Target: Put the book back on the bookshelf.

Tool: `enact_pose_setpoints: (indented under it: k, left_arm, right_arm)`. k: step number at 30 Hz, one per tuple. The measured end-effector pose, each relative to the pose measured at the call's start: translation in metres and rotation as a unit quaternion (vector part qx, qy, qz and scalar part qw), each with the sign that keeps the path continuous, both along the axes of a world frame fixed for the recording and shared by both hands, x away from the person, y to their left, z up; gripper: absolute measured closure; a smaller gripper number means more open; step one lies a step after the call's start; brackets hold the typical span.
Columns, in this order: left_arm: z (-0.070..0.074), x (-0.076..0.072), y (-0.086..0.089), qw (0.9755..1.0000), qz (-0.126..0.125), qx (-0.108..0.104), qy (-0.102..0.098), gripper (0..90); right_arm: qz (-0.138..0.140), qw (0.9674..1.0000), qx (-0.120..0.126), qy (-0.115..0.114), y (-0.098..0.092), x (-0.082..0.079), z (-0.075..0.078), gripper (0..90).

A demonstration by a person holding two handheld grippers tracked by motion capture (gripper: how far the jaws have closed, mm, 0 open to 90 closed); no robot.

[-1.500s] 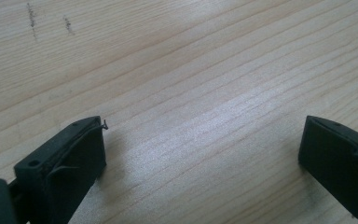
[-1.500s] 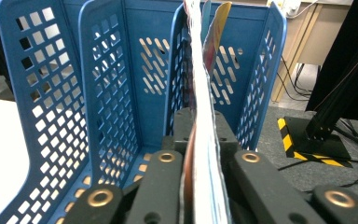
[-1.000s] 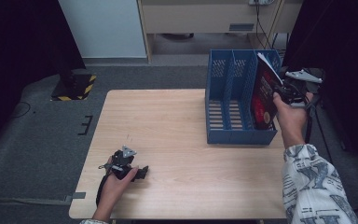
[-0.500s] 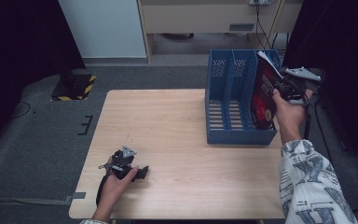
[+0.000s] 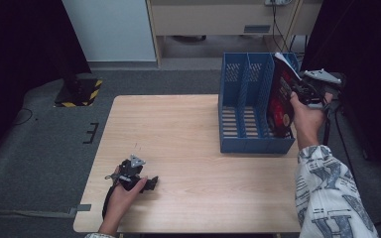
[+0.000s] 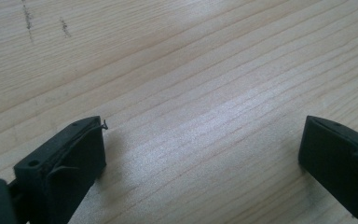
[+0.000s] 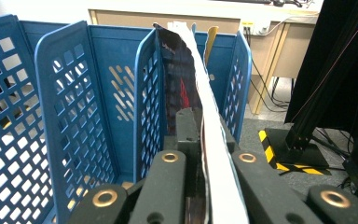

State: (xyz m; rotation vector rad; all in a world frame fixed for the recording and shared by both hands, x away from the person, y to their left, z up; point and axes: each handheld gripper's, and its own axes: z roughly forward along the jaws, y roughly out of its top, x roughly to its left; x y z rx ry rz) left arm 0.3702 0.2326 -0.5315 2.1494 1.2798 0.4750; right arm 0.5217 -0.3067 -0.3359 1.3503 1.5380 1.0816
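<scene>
At the right of the high view, a book (image 5: 281,96) is clamped between the closed jaws of the right gripper (image 5: 305,91), standing on edge with its long axis tilted upward, inside the rightmost compartment of the blue file rack (image 5: 243,106). The rack's floor lies directly below the book. The left gripper (image 5: 149,184), jaws spread and empty, is rested on the table (image 5: 188,148) at lower left, well apart.

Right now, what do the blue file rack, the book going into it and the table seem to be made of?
The blue three-slot file rack looks like moulded plastic: even colour, perforated walls. The dark red-covered book seems paper with a glossy cover, which catches light; white page edges show. The light table shows matt wood grain, possibly laminate.
</scene>
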Motion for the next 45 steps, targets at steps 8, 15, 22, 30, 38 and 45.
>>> enact_pose_setpoints:
  k: [8, 15, 22, 30, 38, 45]
  left_arm:
    - [0.0, 0.0, 0.0, 1.0, 0.001, -0.002, -0.001, 0.0]
    - [0.0, 0.001, -0.001, 1.0, 0.0, -0.003, -0.001, 0.0]
    - [0.0, 0.001, -0.001, 1.0, 0.0, -0.003, -0.001, 0.0]
    - [0.0, 0.001, -0.001, 1.0, 0.0, -0.002, -0.001, 0.0]
    - [0.0, 0.001, -0.001, 1.0, 0.0, -0.002, -0.001, 0.0]
    - [0.0, 0.0, -0.001, 1.0, 0.0, -0.001, 0.0, 0.0]
  right_arm:
    - [-0.004, 1.0, 0.0, -0.003, -0.001, 0.005, -0.002, 87.2]
    - [-0.013, 0.9997, -0.02, -0.009, -0.001, 0.01, 0.004, 87.2]
    - [-0.019, 0.9989, -0.041, -0.015, -0.002, 0.012, 0.001, 87.1]
    - [-0.015, 0.9985, -0.051, -0.012, 0.007, 0.011, -0.006, 87.1]
    - [-0.009, 0.9984, -0.057, -0.004, 0.018, 0.01, -0.006, 86.9]
    - [0.002, 0.9984, -0.057, -0.001, 0.029, 0.007, -0.007, 86.4]
